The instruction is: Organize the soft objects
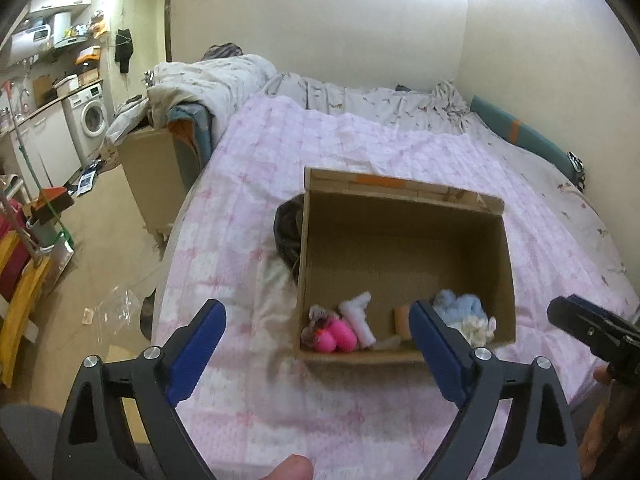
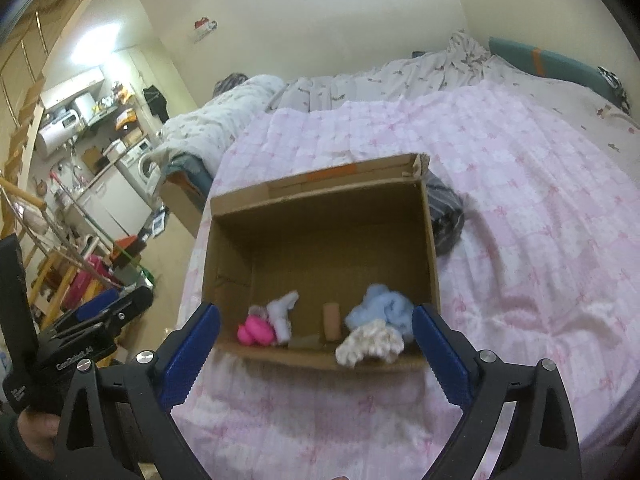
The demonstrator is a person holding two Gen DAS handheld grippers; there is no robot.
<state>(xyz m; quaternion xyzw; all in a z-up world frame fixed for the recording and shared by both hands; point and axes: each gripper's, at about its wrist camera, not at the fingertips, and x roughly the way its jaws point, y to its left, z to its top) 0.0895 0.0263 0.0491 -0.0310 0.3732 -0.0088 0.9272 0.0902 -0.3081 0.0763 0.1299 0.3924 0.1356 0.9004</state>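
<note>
Pink quilted bedding (image 2: pixel 520 208) fills the space under both grippers. Ahead of the left gripper (image 1: pixel 318 346) and right gripper (image 2: pixel 316 344), both spread wide and empty, sits a cardboard box (image 2: pixel 320 196) holding pink (image 2: pixel 256 330), white (image 2: pixel 282 314), blue (image 2: pixel 380 308) and cream soft pieces (image 2: pixel 370 344).

At the lower left of the right wrist view, the black body of the left claw (image 2: pixel 98 322) carries small pale lettering, too blurred to make out with any certainty. Nothing else in either view can be read; the wall sign in the upper part of the frame is only a red-and-white smear.
</note>
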